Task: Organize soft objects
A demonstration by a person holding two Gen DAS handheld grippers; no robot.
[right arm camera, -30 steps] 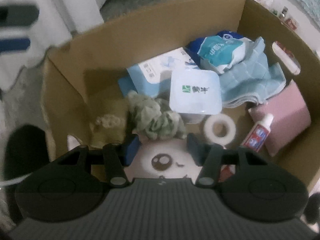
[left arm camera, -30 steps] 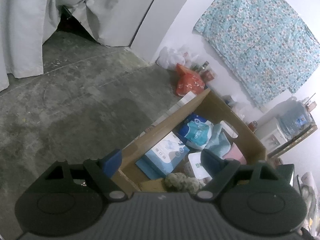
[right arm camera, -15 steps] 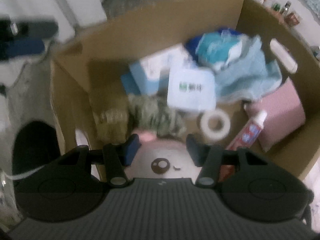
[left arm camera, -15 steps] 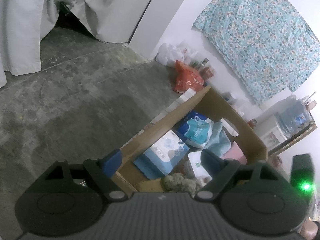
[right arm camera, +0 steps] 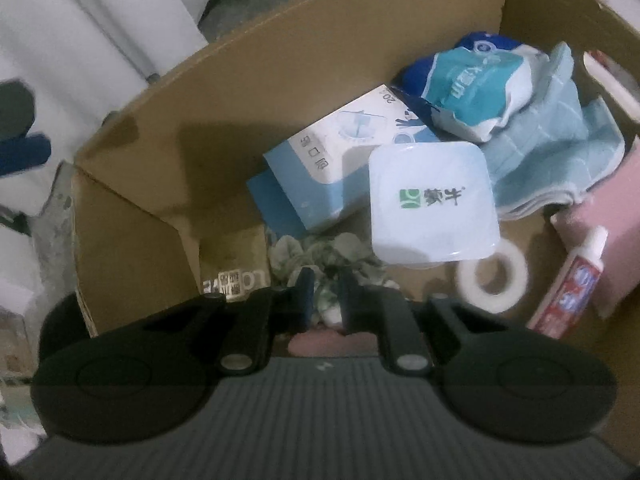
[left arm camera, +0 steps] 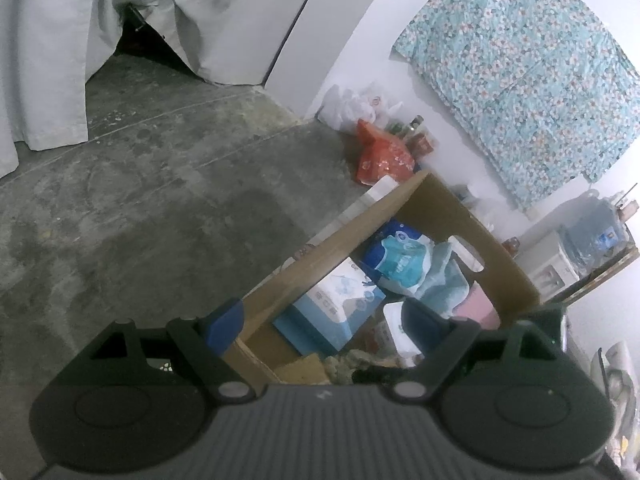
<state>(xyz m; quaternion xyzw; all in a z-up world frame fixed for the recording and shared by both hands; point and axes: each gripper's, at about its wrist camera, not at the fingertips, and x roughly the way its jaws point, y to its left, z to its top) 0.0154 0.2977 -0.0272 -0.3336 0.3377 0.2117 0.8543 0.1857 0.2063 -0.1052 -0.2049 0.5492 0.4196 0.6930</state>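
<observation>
In the right wrist view, the right gripper [right arm camera: 323,294] is low in the middle of the frame, inside the cardboard box [right arm camera: 224,92]. Its two fingers are nearly pressed together and they pinch a fold of the green-grey crumpled cloth [right arm camera: 320,254], which lies on the box floor just under the white plastic tub [right arm camera: 432,204]. Part of the cloth shows in the narrow gap between the fingers.

Around this grip the room is tight. The tub hangs over the cloth from the upper right, and the light blue carton [right arm camera: 320,176] lies just above it. The tape roll [right arm camera: 492,276] is near, at the right, with the toothpaste tube [right arm camera: 572,284] and the pink pad [right arm camera: 612,216] beyond it at the right wall. The blue tissue pack [right arm camera: 472,84] and the light blue towel [right arm camera: 560,152] fill the upper right corner. To the left of the cloth the box floor is bare up to the left wall, which is the only open side.

In the left wrist view, the left gripper [left arm camera: 320,316] is spread wide and holds nothing. It is above the near-left corner of the box [left arm camera: 460,208], outside it. The grey concrete floor [left arm camera: 140,208] at the left of the frame is open as far as the white curtain [left arm camera: 48,60].
</observation>
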